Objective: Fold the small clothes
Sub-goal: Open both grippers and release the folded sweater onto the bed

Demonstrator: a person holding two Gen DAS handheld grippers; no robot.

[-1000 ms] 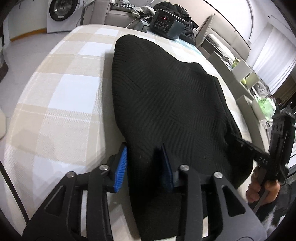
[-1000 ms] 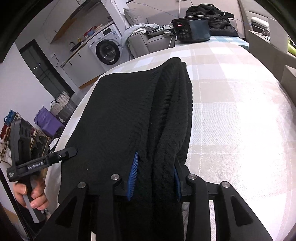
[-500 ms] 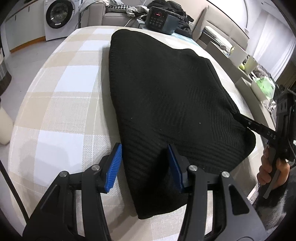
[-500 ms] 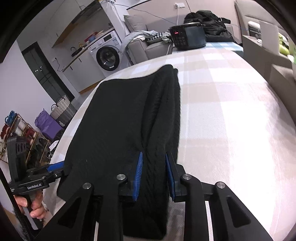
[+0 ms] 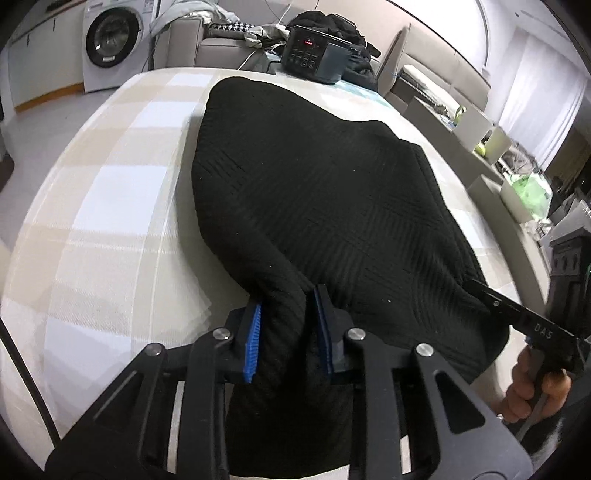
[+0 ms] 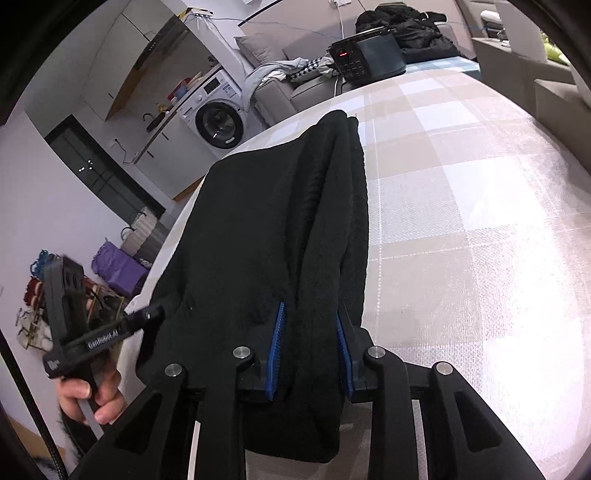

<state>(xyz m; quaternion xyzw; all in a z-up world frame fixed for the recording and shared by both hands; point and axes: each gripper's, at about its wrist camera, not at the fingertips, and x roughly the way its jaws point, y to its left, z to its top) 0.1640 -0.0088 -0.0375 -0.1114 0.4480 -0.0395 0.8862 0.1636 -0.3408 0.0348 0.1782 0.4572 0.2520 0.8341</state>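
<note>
A black knit garment (image 5: 325,192) lay along the checked tablecloth (image 5: 110,206), its near hem lifted off the cloth. The left gripper (image 5: 286,328) and right gripper (image 6: 310,350) each had blue pads clamped on a bunched hem corner, one at either side, apparently to carry that edge over evenly for a fold.

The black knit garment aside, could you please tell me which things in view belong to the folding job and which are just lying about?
Belonging to the job:
black knit garment
left tool, clamped on its near edge
right tool, clamped on its near edge
checked cloth it lies on

Just lying about:
black cooker
washing machine
dark clothes pile
purple bag
</note>
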